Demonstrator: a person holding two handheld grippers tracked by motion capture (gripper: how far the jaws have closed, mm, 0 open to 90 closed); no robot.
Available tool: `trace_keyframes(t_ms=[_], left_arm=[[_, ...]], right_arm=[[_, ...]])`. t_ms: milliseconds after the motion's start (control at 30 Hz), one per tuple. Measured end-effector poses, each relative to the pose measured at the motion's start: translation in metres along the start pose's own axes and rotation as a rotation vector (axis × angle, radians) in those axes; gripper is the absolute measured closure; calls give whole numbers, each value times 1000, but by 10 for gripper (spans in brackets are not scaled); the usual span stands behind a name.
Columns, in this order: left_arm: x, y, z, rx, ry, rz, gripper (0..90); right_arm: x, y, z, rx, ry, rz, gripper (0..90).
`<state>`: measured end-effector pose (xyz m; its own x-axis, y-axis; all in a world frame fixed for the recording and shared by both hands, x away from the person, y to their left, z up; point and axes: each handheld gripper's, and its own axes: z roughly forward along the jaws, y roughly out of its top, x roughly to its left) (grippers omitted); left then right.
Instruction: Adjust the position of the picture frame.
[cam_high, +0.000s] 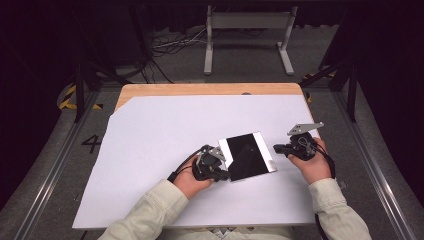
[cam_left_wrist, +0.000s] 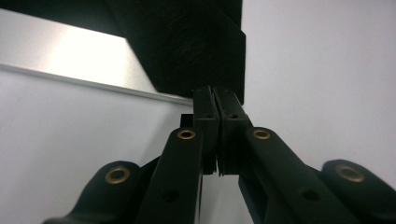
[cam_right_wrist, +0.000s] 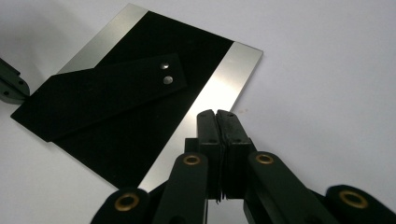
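Two grippers sit low on the white sheet (cam_high: 165, 135) that covers the table: your left gripper (cam_high: 223, 173) has its jaws together at the near left corner of the black plate (cam_high: 248, 156) with silver edges, nothing visibly between them, and your right gripper (cam_high: 278, 148) is just beside the plate's right silver edge, jaws also pressed together and holding nothing. From above the plate looks plain, but the right gripper view shows a black strip (cam_right_wrist: 109, 93) lying slanted on the plate (cam_right_wrist: 140, 140), with two small shiny rivets (cam_right_wrist: 166, 73) near one end. On the floor at the left you can read a painted number "4" (cam_high: 92, 143); I can read no writing on the plate.
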<state>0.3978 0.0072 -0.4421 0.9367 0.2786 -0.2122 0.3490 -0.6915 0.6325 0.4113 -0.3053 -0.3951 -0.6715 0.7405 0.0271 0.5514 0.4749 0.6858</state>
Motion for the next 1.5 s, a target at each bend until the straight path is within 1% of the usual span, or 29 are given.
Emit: trace_keyframes(t_ms=[100, 133, 200, 233, 300, 367, 500, 600, 700, 733, 767, 800, 833, 867, 933, 1000, 1033, 1133, 1167, 1233, 1267, 1333, 1367, 1433, 1500], left_arm=[[-3, 5, 5, -4, 1, 20, 860], [-4, 6, 6, -3, 0, 19, 856], [-5, 6, 6, -4, 3, 26, 839], [-5, 6, 6, -14, 1, 34, 832], [-2, 4, -1, -29, 7, 7, 818], [2, 3, -7, -45, 19, -9, 816], [9, -2, -20, -70, 44, -28, 807], [14, -7, -27, -74, 62, -47, 799], [18, -15, -37, -76, 98, -65, 792], [18, -15, -37, -76, 98, -65, 791], [22, -21, -46, -93, 116, -80, 790], [22, -21, -46, -93, 116, -80, 789], [24, -24, -50, -96, 124, -82, 789], [26, -27, -55, -104, 139, -86, 789], [28, -32, -61, -116, 155, -109, 787], [30, -36, -66, -124, 167, -127, 785], [32, -38, -69, -128, 176, -128, 782], [37, -43, -76, -143, 184, -146, 778], [40, -45, -79, -154, 185, -158, 777], [43, -48, -85, -160, 191, -165, 776], [45, -50, -87, -171, 191, -182, 776], [48, -53, -91, -184, 194, -196, 774], [50, -55, -93, -186, 198, -196, 773], [52, -57, -95, -193, 202, -211, 769], [54, -58, -96, -197, 205, -214, 765]], right_arm=[[-1, -1, 3, 9, 1, 1, 888], [-1, -1, 4, 12, 1, 1, 888], [-1, 0, 6, 13, 1, 3, 888], [-1, 0, 6, 15, 2, 3, 890], [-2, 0, 7, 21, -1, 0, 894], [-3, 0, 9, 23, -8, 7, 897], [-5, 0, 14, 27, -7, 10, 898], [-6, 3, 19, 26, -16, 14, 899], [-10, 9, 25, 30, -30, 9, 900], [-13, 12, 26, 31, -29, 16, 900], [-16, 15, 28, 30, -33, 26, 900], [-18, 19, 30, 33, -32, 30, 900], [-18, 19, 30, 33, -32, 30, 900], [-20, 22, 32, 36, -31, 31, 900], [-23, 30, 35, 44, -37, 25, 900], [-25, 38, 40, 38, -32, 28, 900], [-26, 41, 43, 41, -29, 31, 900], [-31, 46, 54, 54, -28, 43, 900], [-33, 48, 58, 58, -27, 51, 900], [-37, 51, 64, 63, -29, 70, 900], [-38, 52, 66, 65, -30, 75, 900], [-42, 53, 71, 66, -27, 91, 900], [-43, 53, 73, 68, -26, 103, 900], [-46, 54, 77, 67, -26, 120, 900], [-48, 55, 80, 61, -27, 135, 900]])
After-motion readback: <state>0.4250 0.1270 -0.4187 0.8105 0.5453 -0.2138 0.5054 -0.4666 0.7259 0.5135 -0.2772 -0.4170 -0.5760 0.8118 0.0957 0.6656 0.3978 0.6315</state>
